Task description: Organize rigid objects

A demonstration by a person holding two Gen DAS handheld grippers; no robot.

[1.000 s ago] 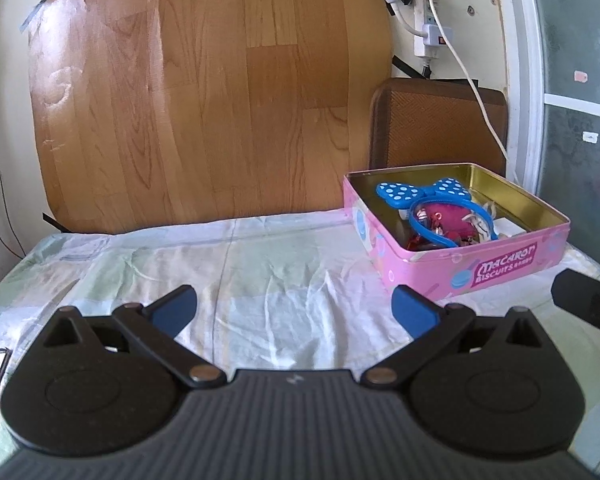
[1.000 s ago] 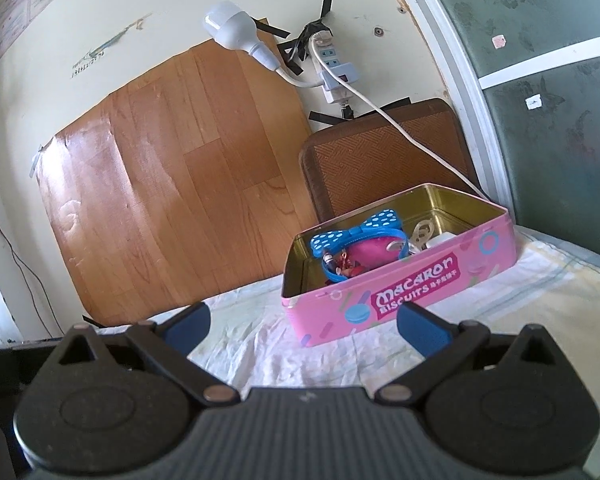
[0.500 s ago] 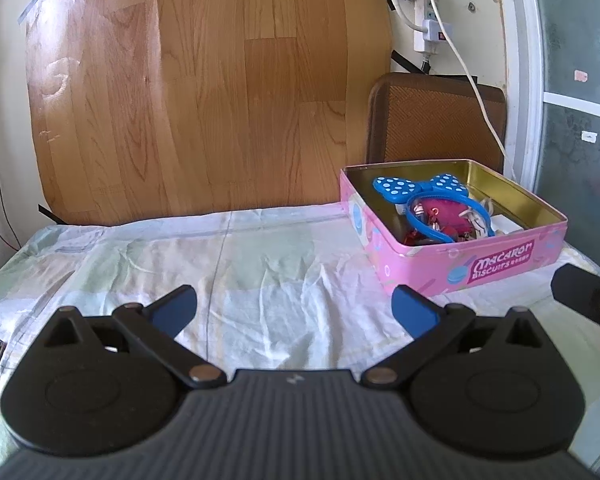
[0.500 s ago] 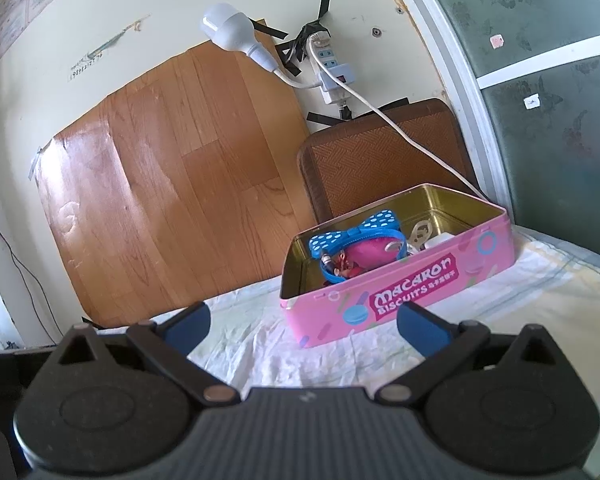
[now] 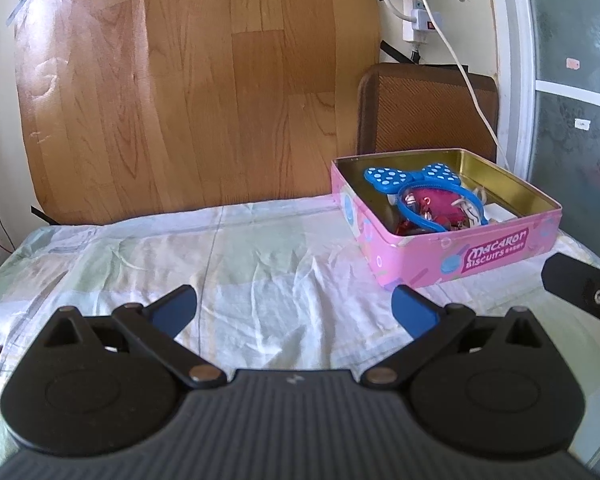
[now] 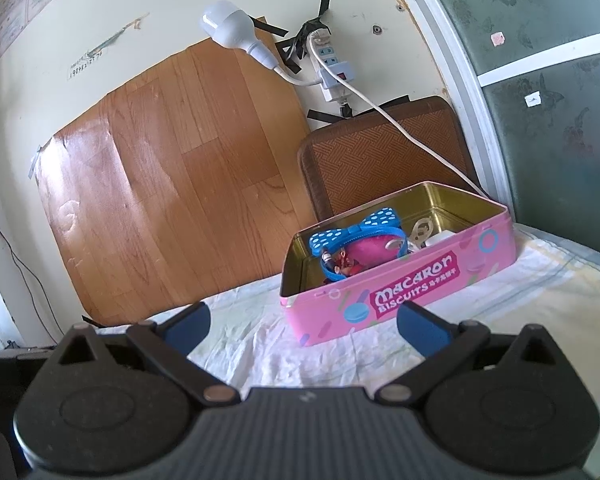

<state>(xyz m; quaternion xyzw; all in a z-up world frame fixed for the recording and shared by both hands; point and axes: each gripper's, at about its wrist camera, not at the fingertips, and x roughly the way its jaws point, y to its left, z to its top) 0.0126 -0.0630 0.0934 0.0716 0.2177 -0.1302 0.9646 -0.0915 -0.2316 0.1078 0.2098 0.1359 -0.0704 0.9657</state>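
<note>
Tin (image 6: pixel 420 284) contents (beneath blue headband (image 6: pixel 356 228)) hard to discern

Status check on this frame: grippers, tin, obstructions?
Left gripper open, empty. Right gripper open, empty. Pink biscuit tin lidless, blue bow headband inside. Cloth between bare.

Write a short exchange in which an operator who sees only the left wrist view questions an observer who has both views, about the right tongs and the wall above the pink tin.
Operator: I see only a black edge of the right tongs. Are they open?
Observer: Yes, wide open, with nothing between them, and pointed towards the pink tin.
Operator: What is the white neck cut off at my top edge, beside the power strip?
Observer: It belongs to a white bulb; its round head angles up and to the left.
</note>
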